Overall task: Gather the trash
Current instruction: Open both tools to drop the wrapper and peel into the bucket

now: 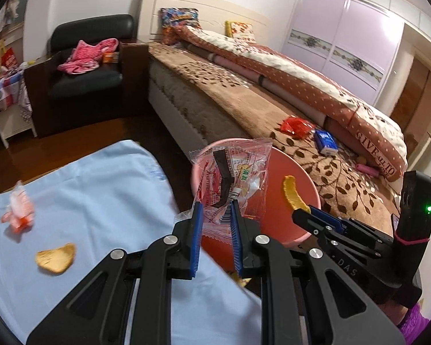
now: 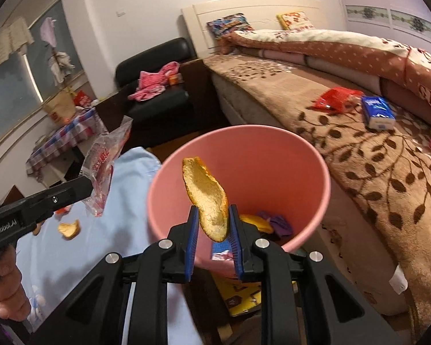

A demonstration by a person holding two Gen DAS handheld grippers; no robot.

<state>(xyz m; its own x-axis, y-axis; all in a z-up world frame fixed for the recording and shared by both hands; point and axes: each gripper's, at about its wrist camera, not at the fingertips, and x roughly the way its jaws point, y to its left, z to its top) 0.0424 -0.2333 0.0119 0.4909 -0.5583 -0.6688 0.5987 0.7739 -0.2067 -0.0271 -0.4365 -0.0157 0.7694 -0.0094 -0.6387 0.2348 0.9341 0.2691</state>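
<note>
My left gripper (image 1: pixel 217 204) is shut on a clear plastic wrapper with red print (image 1: pixel 230 172) and holds it over the near rim of the pink bin (image 1: pixel 275 178). From the right wrist view the same wrapper (image 2: pixel 106 166) hangs to the left of the bin (image 2: pixel 244 155), just outside its rim. My right gripper (image 2: pixel 213 208) is shut on a piece of orange peel (image 2: pixel 209 198), held above the bin's opening. The left wrist view shows that peel (image 1: pixel 293 192) over the bin's right side. Yellow and purple scraps (image 2: pixel 270 221) lie at the bin's bottom.
A light blue cloth (image 1: pixel 100 187) on the left carries another peel (image 1: pixel 55 261) and a crumpled red-white wrapper (image 1: pixel 18 211). On the brown bed cover (image 1: pixel 244 106) lie a red packet (image 1: pixel 297 125) and a blue tissue pack (image 1: pixel 326 142). A person's hand (image 2: pixel 8 287) grips the left tool.
</note>
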